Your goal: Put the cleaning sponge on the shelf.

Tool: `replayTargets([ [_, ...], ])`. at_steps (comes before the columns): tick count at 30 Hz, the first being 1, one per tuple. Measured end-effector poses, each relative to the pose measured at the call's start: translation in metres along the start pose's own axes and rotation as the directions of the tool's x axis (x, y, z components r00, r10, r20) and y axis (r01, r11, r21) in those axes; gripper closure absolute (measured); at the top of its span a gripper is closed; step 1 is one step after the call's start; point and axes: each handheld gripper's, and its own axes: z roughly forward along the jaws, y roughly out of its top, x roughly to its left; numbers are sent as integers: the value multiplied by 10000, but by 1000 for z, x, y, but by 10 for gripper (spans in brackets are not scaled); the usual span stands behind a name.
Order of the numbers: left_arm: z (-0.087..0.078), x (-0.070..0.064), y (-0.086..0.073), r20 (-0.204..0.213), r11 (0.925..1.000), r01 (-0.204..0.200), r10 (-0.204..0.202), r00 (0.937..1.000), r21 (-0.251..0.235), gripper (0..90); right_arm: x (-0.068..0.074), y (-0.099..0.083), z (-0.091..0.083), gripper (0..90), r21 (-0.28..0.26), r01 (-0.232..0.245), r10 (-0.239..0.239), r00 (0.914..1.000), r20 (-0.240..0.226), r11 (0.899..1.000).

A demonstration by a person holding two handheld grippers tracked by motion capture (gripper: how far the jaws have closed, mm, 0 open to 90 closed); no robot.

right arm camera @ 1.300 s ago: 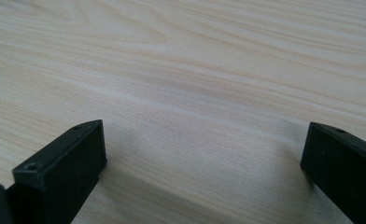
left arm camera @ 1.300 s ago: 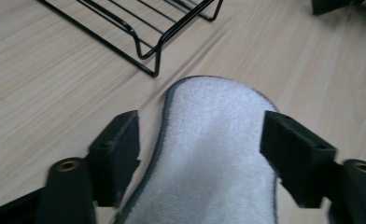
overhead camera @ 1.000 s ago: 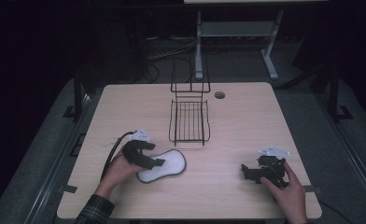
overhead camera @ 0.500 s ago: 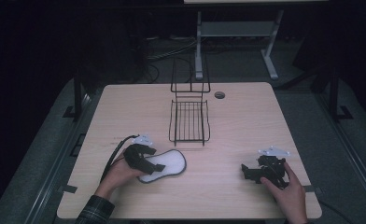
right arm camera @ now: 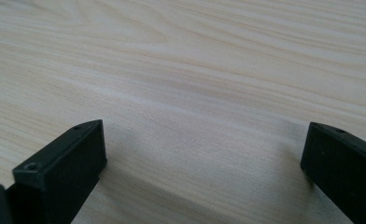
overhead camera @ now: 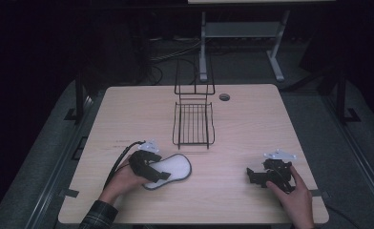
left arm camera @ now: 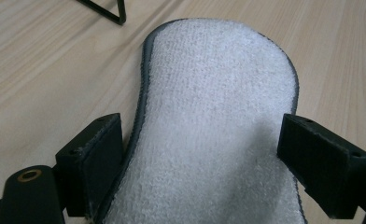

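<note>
While the right gripper (overhead camera: 257, 177) rests open as before, the left gripper (left arm camera: 200, 158) now straddles the insole (left arm camera: 218, 126), seemingly unclamped.

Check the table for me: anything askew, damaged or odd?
Nothing stands out. The insole lies flat between the left gripper's open jaws, the wire rack stands upright mid-table, and the right gripper rests open on bare wood.

On the table (overhead camera: 252, 119), a wire rack (overhead camera: 193, 121) stands at upper centre of the high view, an insole (overhead camera: 173, 170) lies below and left of it under the left gripper (overhead camera: 147, 171), and the right gripper (overhead camera: 266, 174) sits at lower right.
</note>
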Motion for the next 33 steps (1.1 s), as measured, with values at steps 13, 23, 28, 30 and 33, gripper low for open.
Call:
replayTargets([
  [13,9,-2,6,-216,9994,-283,287,9994,219,127,0,0,0,0,-1,1,-1,10000,2,10000],
  [23,9,-4,9,-317,9985,-354,367,9988,414,177,0,0,0,0,-1,3,-3,10000,2,10000],
  [28,5,-1,9,34,9994,-170,169,9999,287,245,0,0,0,0,-2,2,-2,10000,2,10000],
  [30,1,-1,9,7,9997,-197,197,9998,128,278,0,0,0,0,-1,3,-3,10000,1,10000],
  [33,-6,-1,10,9,9993,-172,172,9999,-324,380,0,0,0,0,-1,2,-2,10000,2,10000],
])
